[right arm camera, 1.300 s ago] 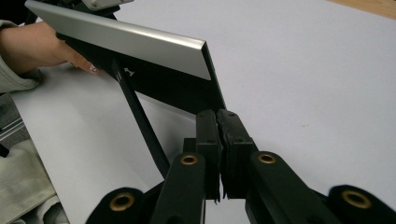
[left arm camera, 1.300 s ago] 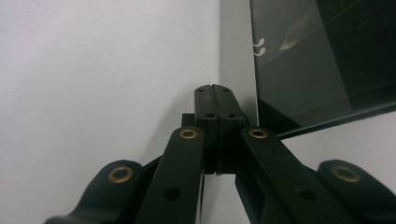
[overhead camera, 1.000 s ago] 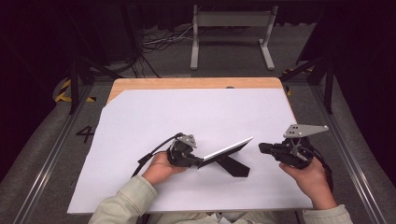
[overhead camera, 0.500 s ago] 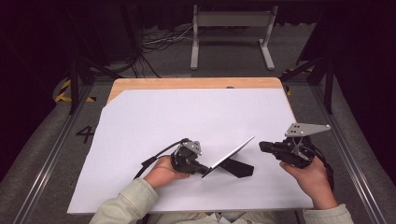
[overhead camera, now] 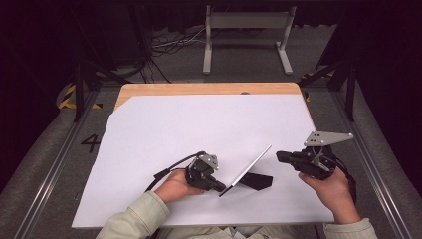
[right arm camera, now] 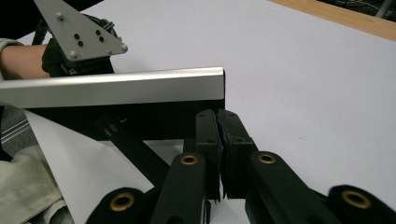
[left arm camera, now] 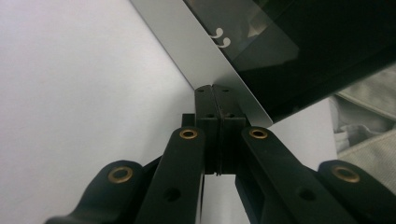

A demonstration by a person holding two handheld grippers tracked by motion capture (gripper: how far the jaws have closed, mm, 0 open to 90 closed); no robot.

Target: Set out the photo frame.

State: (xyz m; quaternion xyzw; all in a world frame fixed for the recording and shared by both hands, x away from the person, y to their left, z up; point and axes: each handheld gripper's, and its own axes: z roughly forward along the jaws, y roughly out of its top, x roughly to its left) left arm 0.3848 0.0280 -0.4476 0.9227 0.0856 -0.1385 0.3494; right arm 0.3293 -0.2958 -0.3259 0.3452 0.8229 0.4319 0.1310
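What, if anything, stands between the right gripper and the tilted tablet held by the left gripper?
Nothing visible does. Bare white table cover lies between the right gripper and the tablet, whose near corner the left gripper clamps.

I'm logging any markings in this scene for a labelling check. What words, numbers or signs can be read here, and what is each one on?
"4" on the grey floor mat left of the table, seen in the high view.
A small white mark like two commas on the tablet clamped in the left gripper; too small to read as any letter.
Yellow and black hazard stripes on the floor, a sign without text.
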